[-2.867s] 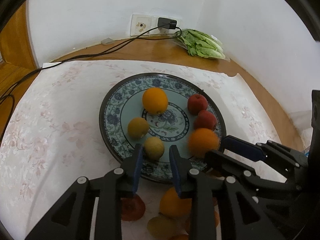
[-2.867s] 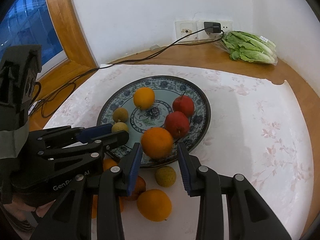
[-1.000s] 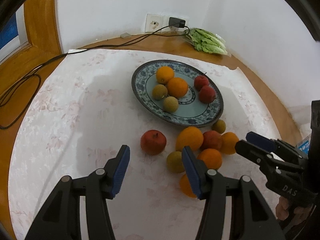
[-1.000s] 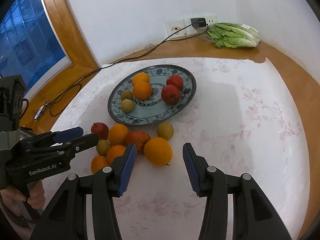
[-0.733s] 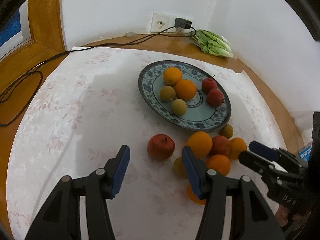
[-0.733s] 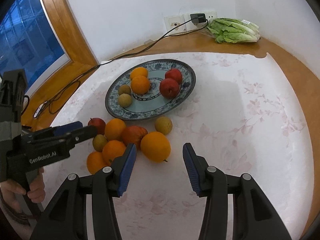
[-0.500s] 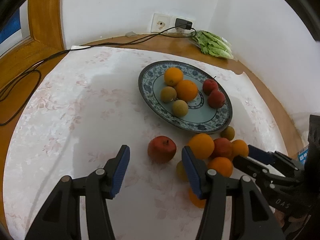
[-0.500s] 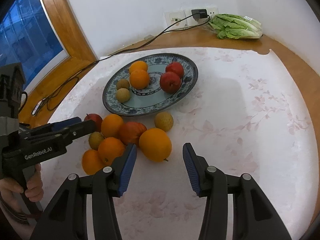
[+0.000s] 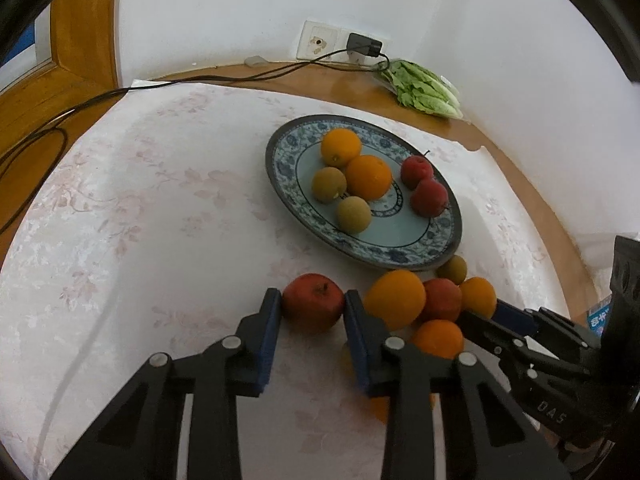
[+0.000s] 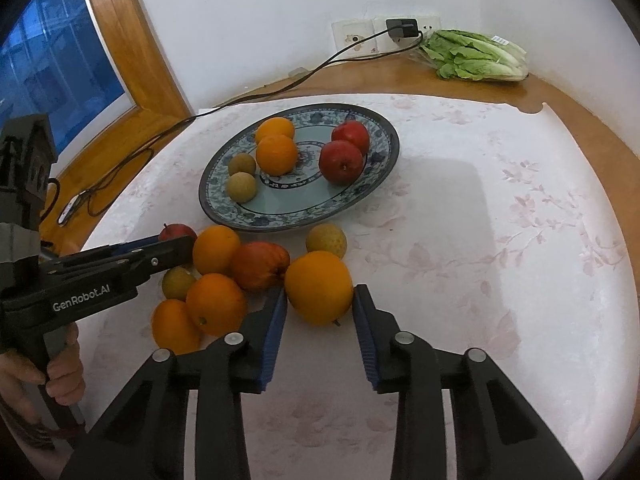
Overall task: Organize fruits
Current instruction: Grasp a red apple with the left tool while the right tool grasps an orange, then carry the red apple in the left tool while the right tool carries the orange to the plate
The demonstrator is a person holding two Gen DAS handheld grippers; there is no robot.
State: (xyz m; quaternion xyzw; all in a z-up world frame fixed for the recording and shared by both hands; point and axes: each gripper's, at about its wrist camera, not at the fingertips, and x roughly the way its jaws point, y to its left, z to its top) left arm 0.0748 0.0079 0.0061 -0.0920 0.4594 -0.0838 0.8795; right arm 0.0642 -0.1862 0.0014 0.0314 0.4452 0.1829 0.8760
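A blue patterned plate [image 9: 440,248] [image 10: 380,168] holds two oranges, two red apples and two small brown fruits. In front of it a loose cluster of oranges, a red fruit and small brown fruits lies on the cloth. My left gripper [image 9: 313,304] has its blue pads against both sides of a red apple [image 9: 313,301] on the cloth. My right gripper [image 10: 319,300] has its pads against both sides of a large orange [image 10: 319,287] at the cluster's right end. Both fruits rest on the cloth.
A white floral cloth [image 9: 140,220] covers the round wooden table. A bag of lettuce [image 10: 476,60] lies at the back by a wall socket with a black charger [image 10: 402,28]; its cable runs left. A window frame [image 10: 132,52] stands at the left.
Both grippers have moved forward and down to the loose fruit and narrowed: the left around the red apple, the right around the large orange. The plate's fruit has not moved.
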